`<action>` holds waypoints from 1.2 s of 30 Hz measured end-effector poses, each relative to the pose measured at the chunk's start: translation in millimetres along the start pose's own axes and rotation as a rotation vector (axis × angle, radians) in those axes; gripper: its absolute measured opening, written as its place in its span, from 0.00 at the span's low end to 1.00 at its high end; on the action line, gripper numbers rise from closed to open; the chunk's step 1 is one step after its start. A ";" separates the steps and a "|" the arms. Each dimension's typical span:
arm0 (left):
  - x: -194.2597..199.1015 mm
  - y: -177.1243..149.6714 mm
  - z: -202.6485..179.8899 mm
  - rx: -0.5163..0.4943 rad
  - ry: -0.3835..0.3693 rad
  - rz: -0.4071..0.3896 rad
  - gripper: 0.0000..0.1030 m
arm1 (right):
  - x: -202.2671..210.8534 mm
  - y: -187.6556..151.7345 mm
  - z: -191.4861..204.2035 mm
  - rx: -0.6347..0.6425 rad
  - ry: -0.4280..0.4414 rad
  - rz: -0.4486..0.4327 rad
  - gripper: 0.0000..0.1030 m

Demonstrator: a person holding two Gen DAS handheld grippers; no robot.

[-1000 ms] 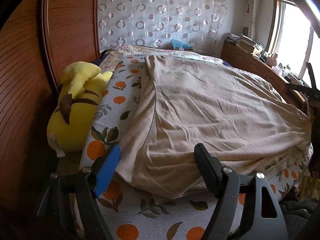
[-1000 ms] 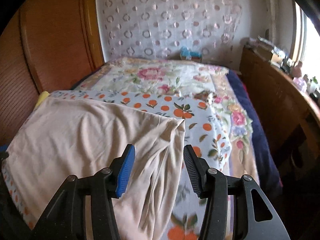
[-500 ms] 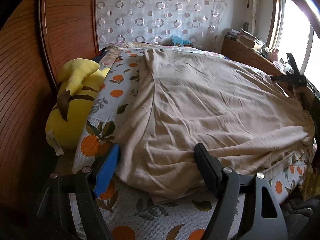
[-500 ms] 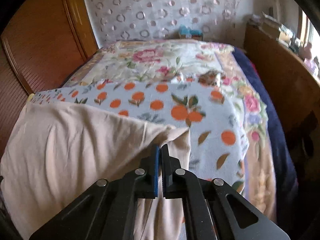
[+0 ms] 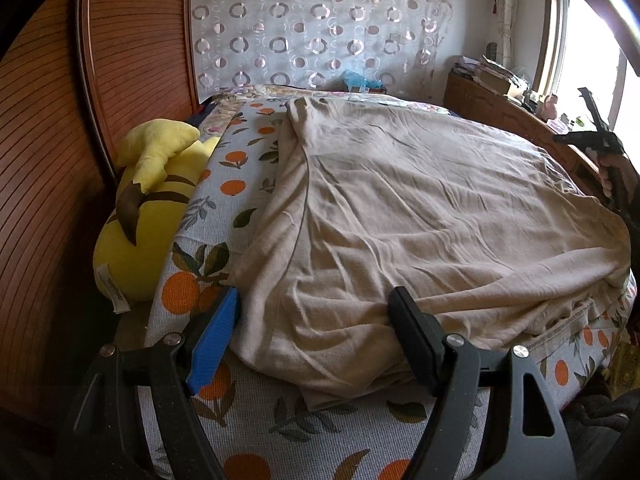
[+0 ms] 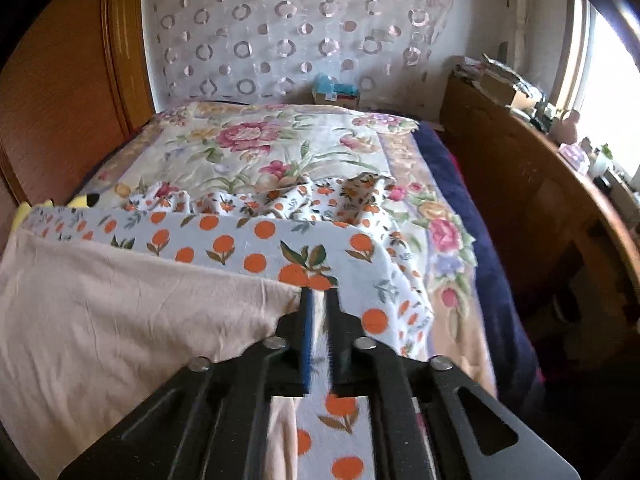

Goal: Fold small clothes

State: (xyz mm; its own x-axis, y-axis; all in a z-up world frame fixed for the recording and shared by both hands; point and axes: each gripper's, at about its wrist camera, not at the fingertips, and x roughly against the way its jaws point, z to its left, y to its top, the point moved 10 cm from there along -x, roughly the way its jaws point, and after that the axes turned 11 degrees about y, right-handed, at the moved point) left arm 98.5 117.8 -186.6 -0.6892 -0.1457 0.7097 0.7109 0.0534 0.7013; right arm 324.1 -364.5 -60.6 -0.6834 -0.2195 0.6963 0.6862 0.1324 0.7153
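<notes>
A beige garment [image 5: 420, 216] lies spread flat on the orange-print sheet [image 5: 224, 188] of the bed. My left gripper [image 5: 316, 344] is open, its jaws either side of the garment's near edge, a little above it. My right gripper [image 6: 318, 312] is shut on the garment's far corner [image 6: 280, 292] together with a fold of the orange-print sheet [image 6: 256, 244], and holds them lifted. The right gripper also shows in the left wrist view [image 5: 600, 136] at the far right edge of the garment.
A yellow plush toy [image 5: 148, 208] lies between the bed and the wooden wall panel [image 5: 48, 140] on the left. A floral quilt [image 6: 280, 148] covers the far bed. A wooden sideboard [image 6: 540, 200] with clutter runs along the right under the window.
My right gripper closed on the garment's corner and has lifted it, pulling the orange-print sheet up with it. My left gripper stayed open and moved slightly forward over the near edge.
</notes>
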 end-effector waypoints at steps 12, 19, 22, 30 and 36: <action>-0.4 -0.1 0.8 0.000 0.001 -0.001 0.75 | 70.4 -89.2 98.5 0.174 0.194 -0.001 0.60; -0.4 0.0 0.9 -0.001 0.002 -0.002 0.75 | 72.4 -144.0 128.2 0.207 0.244 0.039 0.60; -0.5 -0.1 1.1 0.001 0.000 -0.001 0.75 | 71.8 -154.8 130.9 0.216 0.238 0.045 0.60; 12.7 -2.0 11.4 0.064 -0.024 0.006 0.75 | 77.3 -159.3 129.6 0.214 0.230 0.046 0.63; 30.6 -5.0 22.5 0.069 -0.027 -0.011 0.68 | 77.5 -164.2 130.4 0.205 0.225 0.043 0.69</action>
State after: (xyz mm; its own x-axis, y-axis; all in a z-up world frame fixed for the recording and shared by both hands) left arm 70.7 135.4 -166.9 -0.7010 -0.1204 0.7030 0.6926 0.1201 0.7112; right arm 126.0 -277.2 -116.2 -0.5666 -0.4149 0.7119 0.6332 0.3337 0.6984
